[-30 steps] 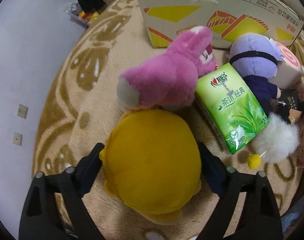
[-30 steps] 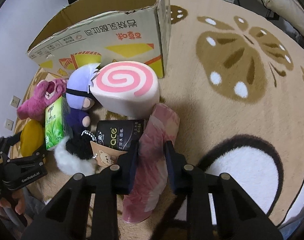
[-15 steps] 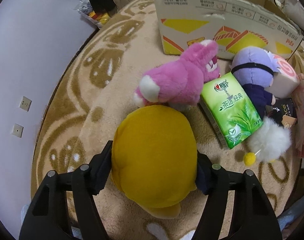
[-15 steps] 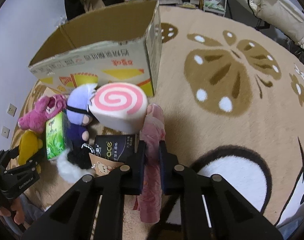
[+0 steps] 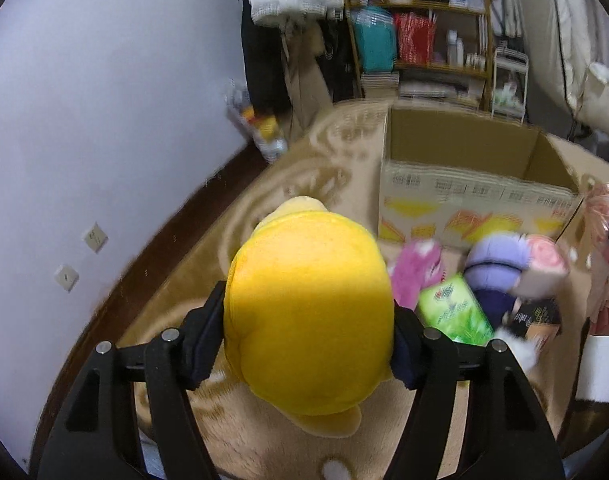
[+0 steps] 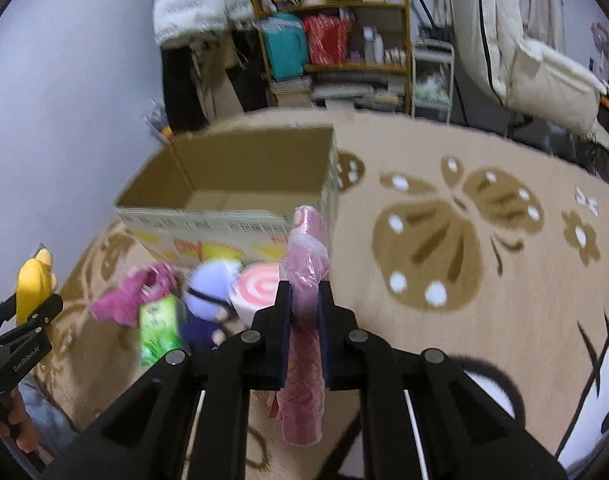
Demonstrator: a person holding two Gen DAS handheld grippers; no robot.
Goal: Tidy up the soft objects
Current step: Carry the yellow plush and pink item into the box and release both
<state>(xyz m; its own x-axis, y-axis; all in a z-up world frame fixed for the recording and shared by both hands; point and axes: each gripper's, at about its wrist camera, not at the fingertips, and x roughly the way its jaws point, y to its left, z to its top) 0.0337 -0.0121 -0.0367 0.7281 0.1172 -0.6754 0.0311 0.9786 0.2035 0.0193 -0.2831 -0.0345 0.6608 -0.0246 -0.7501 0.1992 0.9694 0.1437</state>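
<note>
While both tools are held above the carpet (image 6: 484, 152), a yellow plush toy (image 5: 310, 316) is clamped between the pads of the left gripper (image 5: 308, 340), whose jaws stand about half open around it. A pink wrapped roll (image 6: 306, 320) is pinched by the right gripper (image 6: 304, 320), whose jaws are nearly closed on it. An open cardboard box (image 6: 232, 184) is seen on the carpet near the wall. Just in front of the box's printed side, a pink plush (image 5: 416, 272), a purple doll (image 5: 496, 268), a swirl cushion (image 6: 256, 288) and a green tissue pack (image 5: 454, 312) are grouped on the carpet, blurred.
</note>
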